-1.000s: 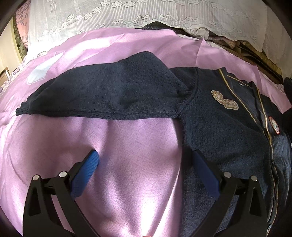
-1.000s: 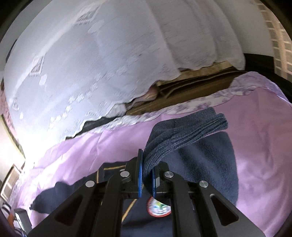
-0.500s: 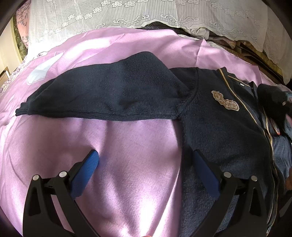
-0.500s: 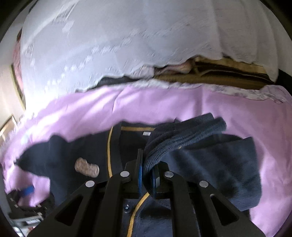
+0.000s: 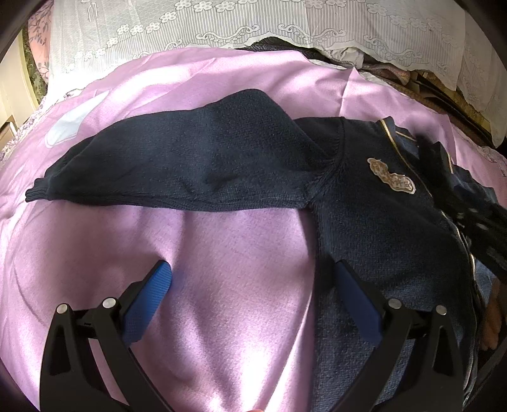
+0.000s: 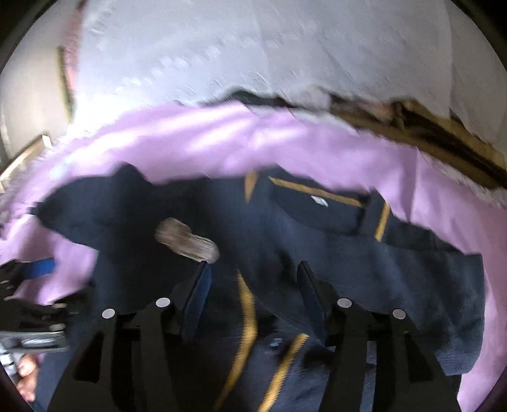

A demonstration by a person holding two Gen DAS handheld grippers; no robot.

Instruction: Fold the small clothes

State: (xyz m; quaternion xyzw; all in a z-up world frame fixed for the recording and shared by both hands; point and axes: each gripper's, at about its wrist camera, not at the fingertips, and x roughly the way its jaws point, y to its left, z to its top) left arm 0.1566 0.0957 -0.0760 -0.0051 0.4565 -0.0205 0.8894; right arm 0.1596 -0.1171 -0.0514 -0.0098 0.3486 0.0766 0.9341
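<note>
A navy knit cardigan (image 5: 364, 222) with gold trim lies front up on the pink sheet (image 5: 237, 253). Its one sleeve (image 5: 190, 168) stretches out flat to the left, and a tan badge (image 5: 391, 180) marks the chest. My left gripper (image 5: 253, 275) hovers open over the sheet by the cardigan's side edge, with nothing held. In the right wrist view, which is blurred, the other sleeve (image 6: 427, 269) lies folded across the body. My right gripper (image 6: 253, 275) is above the button front; its jaws are opening and the pads press on nothing.
White lace cloth (image 5: 253, 22) covers the pile behind the bed. The right tool's dark frame (image 5: 481, 228) blurs across the cardigan's right side. A person's hand (image 6: 25, 377) shows at the lower left, below the left gripper (image 6: 35, 272).
My right gripper swung left and down over the cardigan with the sleeve cuff in it, rolled level, then opened and let the sleeve go. The left gripper stayed put.
</note>
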